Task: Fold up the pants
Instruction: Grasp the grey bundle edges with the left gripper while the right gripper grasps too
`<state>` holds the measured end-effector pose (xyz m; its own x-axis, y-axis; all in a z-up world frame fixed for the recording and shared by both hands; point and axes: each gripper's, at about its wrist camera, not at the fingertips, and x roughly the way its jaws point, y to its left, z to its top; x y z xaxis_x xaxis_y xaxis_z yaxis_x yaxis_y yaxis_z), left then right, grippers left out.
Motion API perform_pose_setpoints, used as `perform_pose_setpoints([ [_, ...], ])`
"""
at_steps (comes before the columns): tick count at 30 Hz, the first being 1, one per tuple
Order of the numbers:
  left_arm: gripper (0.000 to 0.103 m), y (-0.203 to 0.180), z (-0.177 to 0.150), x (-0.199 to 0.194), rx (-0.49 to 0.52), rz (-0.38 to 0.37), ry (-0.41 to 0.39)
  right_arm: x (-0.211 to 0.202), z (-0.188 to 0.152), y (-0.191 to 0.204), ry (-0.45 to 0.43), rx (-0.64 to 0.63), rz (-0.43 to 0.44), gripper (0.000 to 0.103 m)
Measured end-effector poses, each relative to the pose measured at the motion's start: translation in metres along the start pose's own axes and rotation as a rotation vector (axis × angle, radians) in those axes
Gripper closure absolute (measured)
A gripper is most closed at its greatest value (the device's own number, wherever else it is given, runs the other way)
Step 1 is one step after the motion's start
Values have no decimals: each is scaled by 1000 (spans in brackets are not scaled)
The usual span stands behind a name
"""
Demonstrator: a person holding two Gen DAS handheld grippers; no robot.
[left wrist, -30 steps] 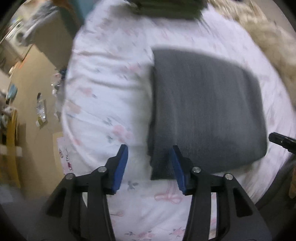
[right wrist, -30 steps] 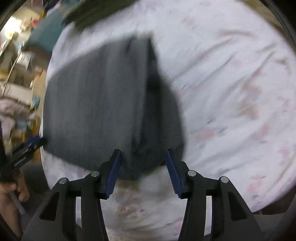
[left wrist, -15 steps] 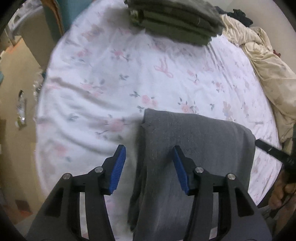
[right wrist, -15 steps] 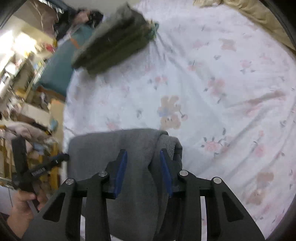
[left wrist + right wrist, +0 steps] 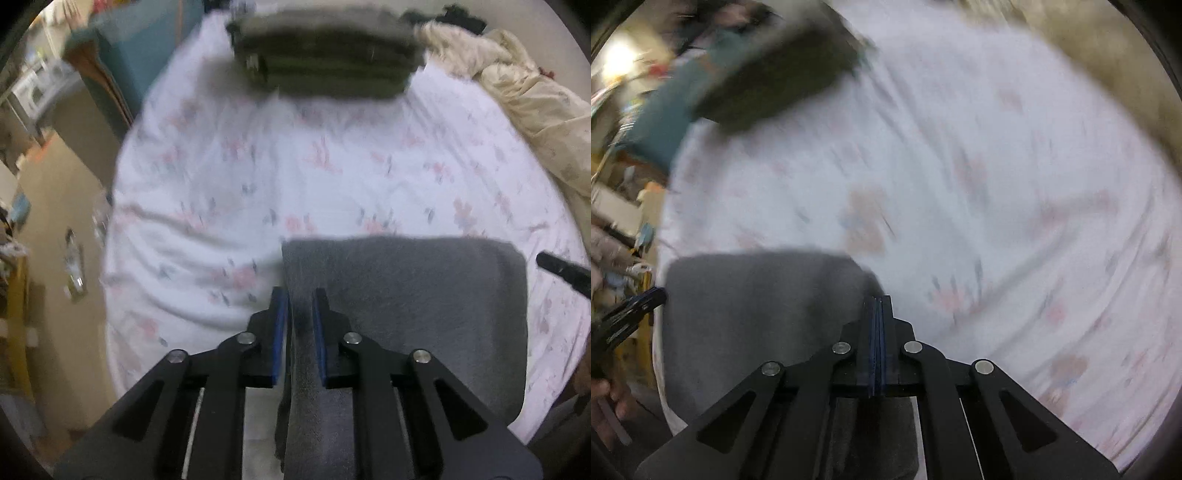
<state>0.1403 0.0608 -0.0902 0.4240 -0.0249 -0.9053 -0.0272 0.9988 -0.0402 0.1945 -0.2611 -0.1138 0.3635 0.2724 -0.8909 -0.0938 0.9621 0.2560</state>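
The folded grey fleece pants (image 5: 406,314) lie at the near edge of the floral-sheeted bed (image 5: 258,192) (no readable labels anywhere). The left claw (image 5: 300,301) has just clamped their left edge; the right claw (image 5: 879,306), just closed, pinches their right corner.

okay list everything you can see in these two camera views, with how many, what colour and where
grey pants: one, grey, folded, near edge of the bed, pinched at both near corners
folded clothes stack: one, dark olive, far end of the bed
bedsheet: one, white with pink flowers, covering the bed
blanket: one, cream, crumpled along the bed's far right side
cabinet: one, teal, left of the bed; blurred
floor: tan, left of the bed, with small unclear items
left gripper: black with blue pads, just closed on the pants' left edge
right gripper: black with blue pads, just closed, fabric at its pads
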Motion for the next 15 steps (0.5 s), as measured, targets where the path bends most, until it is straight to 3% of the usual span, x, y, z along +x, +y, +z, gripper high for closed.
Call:
perform_pose_setpoints([
  [2, 89, -9, -4, -7, 33, -56, -44, -16, 0, 18, -64, -41, 82, 103],
  [5, 89, -31, -13, 7, 114, -165, 18, -2, -6, 43, 1, -89, 153, 103],
  [9, 87, -44, -26, 38, 202, -67, 90, 43, -18, 51, 126, -165, -8, 103],
  [12, 86, -39, -23, 34, 190, -34, 111, 44, -22, 52, 131, -205, -33, 103],
  [15, 87, -20, -22, 30, 112, 15, 116, 37, -20, 35, 116, -144, -17, 103],
])
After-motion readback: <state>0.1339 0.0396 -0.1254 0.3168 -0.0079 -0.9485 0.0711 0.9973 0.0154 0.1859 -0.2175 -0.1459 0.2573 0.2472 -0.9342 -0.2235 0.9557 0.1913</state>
